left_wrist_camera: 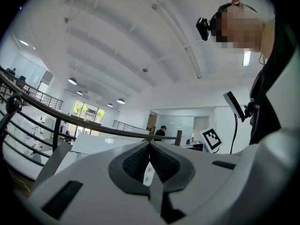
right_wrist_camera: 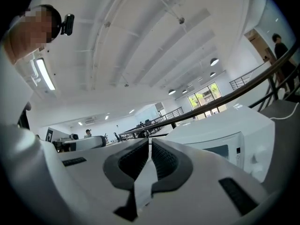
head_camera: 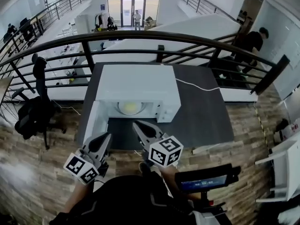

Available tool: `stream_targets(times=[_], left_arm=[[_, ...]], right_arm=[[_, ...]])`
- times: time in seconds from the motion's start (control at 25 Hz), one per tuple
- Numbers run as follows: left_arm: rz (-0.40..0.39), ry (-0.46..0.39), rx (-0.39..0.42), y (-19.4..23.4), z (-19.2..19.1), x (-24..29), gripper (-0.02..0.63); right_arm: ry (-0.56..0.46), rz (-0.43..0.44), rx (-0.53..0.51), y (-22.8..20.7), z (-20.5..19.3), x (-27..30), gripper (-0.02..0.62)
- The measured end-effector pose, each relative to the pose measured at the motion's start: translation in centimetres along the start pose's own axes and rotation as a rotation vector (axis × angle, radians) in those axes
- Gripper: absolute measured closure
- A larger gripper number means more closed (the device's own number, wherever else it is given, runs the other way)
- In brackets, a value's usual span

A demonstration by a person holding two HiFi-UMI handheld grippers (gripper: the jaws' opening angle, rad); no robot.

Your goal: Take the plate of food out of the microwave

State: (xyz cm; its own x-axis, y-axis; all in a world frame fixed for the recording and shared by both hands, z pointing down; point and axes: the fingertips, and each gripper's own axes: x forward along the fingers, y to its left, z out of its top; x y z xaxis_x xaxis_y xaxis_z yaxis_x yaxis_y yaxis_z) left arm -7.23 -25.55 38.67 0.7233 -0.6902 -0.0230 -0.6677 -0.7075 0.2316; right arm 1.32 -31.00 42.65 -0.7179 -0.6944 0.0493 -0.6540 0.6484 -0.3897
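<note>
On the dark table [head_camera: 206, 118] stands a white microwave [head_camera: 136, 83], its door [head_camera: 95, 121] swung open toward the left of the head view. Inside the lit cavity sits the plate of food [head_camera: 130, 108], a pale round plate with something yellowish on it; neither gripper touches it. Both grippers hover in front of the open cavity, over the table's near edge, pointing at the microwave. The left gripper [head_camera: 106, 137] lies just beside the lower end of the door, with its marker cube nearest the person. In the left gripper view its ribbed pads [left_wrist_camera: 136, 163] are clenched together with nothing between them. The right gripper [head_camera: 136, 124] reaches a little further in, its tip near the mouth of the cavity and well short of the plate. Its pads [right_wrist_camera: 164, 161] are likewise pressed tight and empty. A white cable [head_camera: 199, 86] runs from the microwave across the table to the right. Beyond the table curves a black railing [head_camera: 140, 35], and a black office chair [head_camera: 33, 114] stands on the wooden floor at the left
</note>
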Motion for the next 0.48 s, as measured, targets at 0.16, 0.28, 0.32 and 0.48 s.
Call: stream_targets(times=[0.16, 0.28, 0.32, 0.48], left_arm=[[0.045, -0.008, -0.006, 2.5, -0.7, 1.6, 0.601], [0.071, 0.005, -0.007, 4.8, -1.0, 2.4, 0.601], [0.084, 0.006, -0.008, 5.4, -1.1, 2.6, 0.601], [0.150, -0.001, -0.018, 6.2, -1.8, 2.3, 0.601]], right_arm=[[0.029, -0.018, 0.125, -4.1, -2.0, 2.1, 0.594], [0.055, -0.052, 0.223, -7.7, -4.4, 4.6, 0.594], [0.067, -0.058, 0.247, -8.7, -5.3, 5.3, 0.594], [0.109, -0.061, 0.311, -11.2, -8.5, 6.7, 0.563]])
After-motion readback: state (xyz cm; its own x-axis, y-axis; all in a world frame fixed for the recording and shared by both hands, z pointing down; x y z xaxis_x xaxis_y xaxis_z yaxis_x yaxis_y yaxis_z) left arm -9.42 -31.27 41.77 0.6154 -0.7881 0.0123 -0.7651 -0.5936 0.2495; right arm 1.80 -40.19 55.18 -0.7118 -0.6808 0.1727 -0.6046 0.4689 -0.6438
